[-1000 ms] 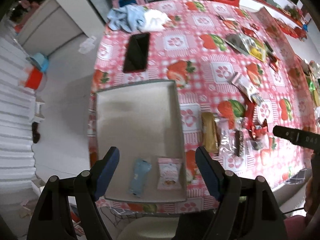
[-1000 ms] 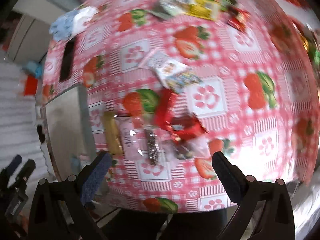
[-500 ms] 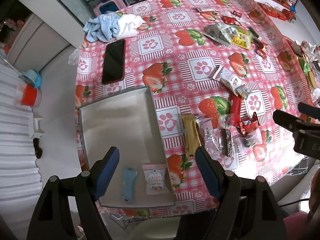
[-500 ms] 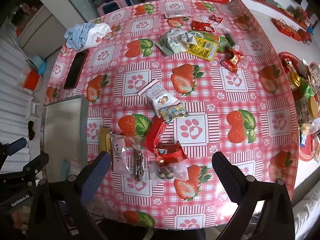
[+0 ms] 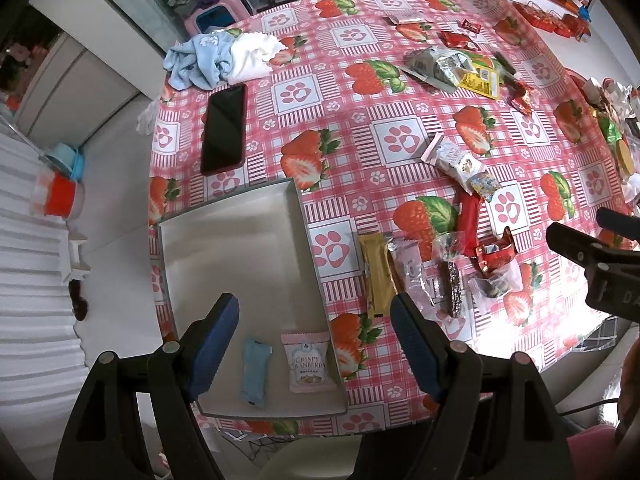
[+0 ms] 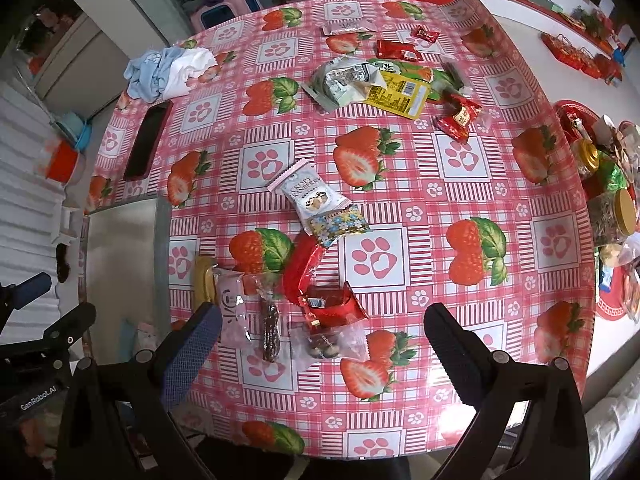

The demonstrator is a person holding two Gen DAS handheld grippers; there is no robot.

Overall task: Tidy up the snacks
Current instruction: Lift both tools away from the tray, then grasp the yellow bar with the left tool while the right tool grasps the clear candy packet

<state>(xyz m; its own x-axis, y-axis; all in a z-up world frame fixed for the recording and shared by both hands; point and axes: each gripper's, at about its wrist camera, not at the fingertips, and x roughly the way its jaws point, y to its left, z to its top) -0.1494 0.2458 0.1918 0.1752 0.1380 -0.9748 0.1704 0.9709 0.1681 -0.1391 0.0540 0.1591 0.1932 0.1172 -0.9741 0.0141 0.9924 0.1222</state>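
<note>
Both views have pulled back and higher since a second ago, so more of the table (image 5: 360, 128) shows now; snacks themselves haven't shifted. My left hand-held gripper (image 5: 314, 338) hangs over the near end of the grey tray (image 5: 240, 240), jaws spread wide, nothing in them. Tray holds two items at its near edge: a light blue packet (image 5: 255, 372) and, just beside it on the right, a pink Crispy Cranberry bag (image 5: 309, 362); rest of tray is bare metal. My right hand-held gripper (image 6: 320, 332) is released too, empty, above the snack cluster near the table's front edge. Cluster, right of the tray: yellow bar (image 5: 376, 276), pink-and-clear wrapper (image 6: 232, 312), dark bar (image 6: 270, 332), clear bag of chocolates (image 6: 326, 340), red wrappers (image 6: 328, 300). A white cranberry bag (image 6: 310, 196) and floral packet (image 6: 338, 224) lie further in, touching. More wrappers sit at the far side. Black phone (image 5: 224, 128) lies beyond the tray, cloths (image 5: 224, 60) past it.
</note>
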